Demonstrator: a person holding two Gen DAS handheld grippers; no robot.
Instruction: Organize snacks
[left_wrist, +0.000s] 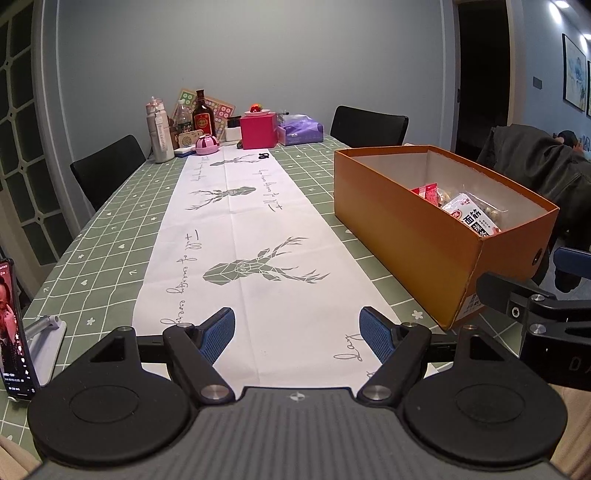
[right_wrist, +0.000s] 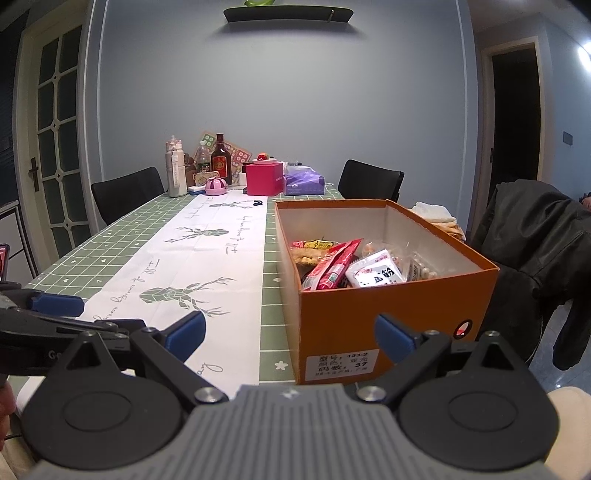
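An orange shoebox (right_wrist: 388, 310) stands on the table at the right, open on top. It holds several snack packets: a red packet (right_wrist: 334, 267), a white packet with black print (right_wrist: 376, 274) and clear bags of small round snacks (right_wrist: 417, 269). The box also shows in the left wrist view (left_wrist: 413, 236), with the white packet (left_wrist: 476, 218) inside. My left gripper (left_wrist: 297, 334) is open and empty above the white table runner (left_wrist: 240, 236). My right gripper (right_wrist: 290, 334) is open and empty, just in front of the box's near end.
A phone on a stand (left_wrist: 14, 328) sits at the table's near left edge. Bottles (left_wrist: 203, 114), a pink box (left_wrist: 258, 131), a tissue pack (left_wrist: 301, 131) and a pink bowl (left_wrist: 208, 144) crowd the far end. Black chairs (left_wrist: 107, 168) flank the table. A dark jacket (right_wrist: 539, 243) hangs at the right.
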